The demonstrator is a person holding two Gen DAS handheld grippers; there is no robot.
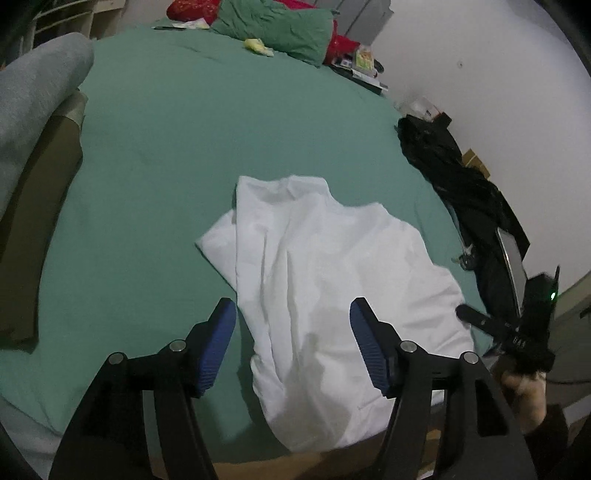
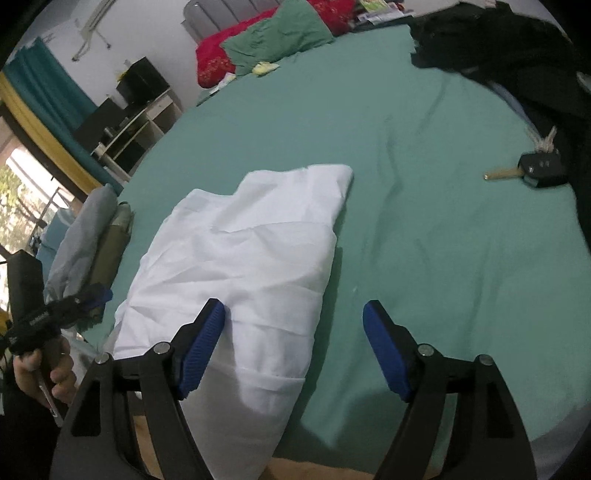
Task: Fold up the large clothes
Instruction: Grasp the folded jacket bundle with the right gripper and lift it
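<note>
A white garment [image 1: 325, 280] lies partly folded on the green bed sheet [image 1: 184, 155], its near end hanging over the bed's front edge. It also shows in the right wrist view [image 2: 243, 266]. My left gripper [image 1: 293, 336] is open and empty, hovering over the garment's near part. My right gripper [image 2: 295, 339] is open and empty, above the garment's right edge near the bed's front. Each gripper shows at the side of the other's view: the right gripper [image 1: 517, 325] and the left gripper [image 2: 55, 317].
Folded grey and olive clothes [image 1: 33, 155] lie at the bed's left side. A pile of black clothes [image 1: 461, 177] lies at the right, with a car key [image 2: 532, 171] beside it. Green and red pillows [image 1: 280, 29] are at the head. Shelves [image 2: 136, 125] stand beyond the bed.
</note>
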